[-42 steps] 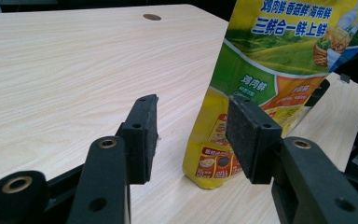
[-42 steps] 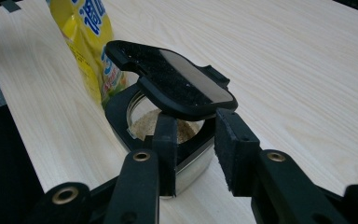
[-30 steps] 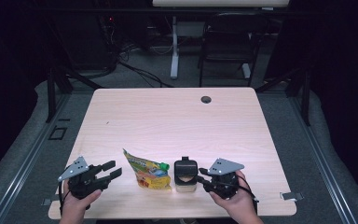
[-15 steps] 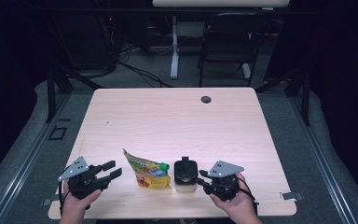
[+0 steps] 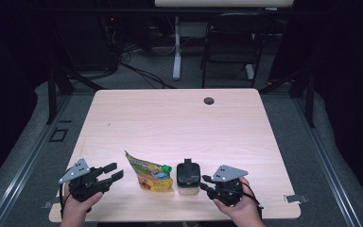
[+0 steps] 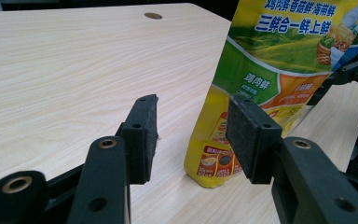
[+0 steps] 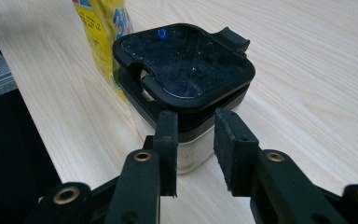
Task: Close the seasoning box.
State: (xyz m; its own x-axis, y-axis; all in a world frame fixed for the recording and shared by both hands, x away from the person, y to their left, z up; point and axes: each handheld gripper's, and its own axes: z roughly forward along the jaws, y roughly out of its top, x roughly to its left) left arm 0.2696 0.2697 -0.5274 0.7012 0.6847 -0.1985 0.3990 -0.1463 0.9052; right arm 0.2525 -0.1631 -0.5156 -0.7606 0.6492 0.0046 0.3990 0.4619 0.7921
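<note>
Right tool [image 5: 204, 182] released, jaws just narrowing; jar [image 5: 187, 176] just ahead, untouched.

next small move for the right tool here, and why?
Probably ease the right tool forward so its pads straddle the black-lidded container. Its jaws, which have just been closing a little, stand open just short of the container's near corner, gripping nothing. The yellow pouch stands beside the container; the left tool waits open near it.
</note>
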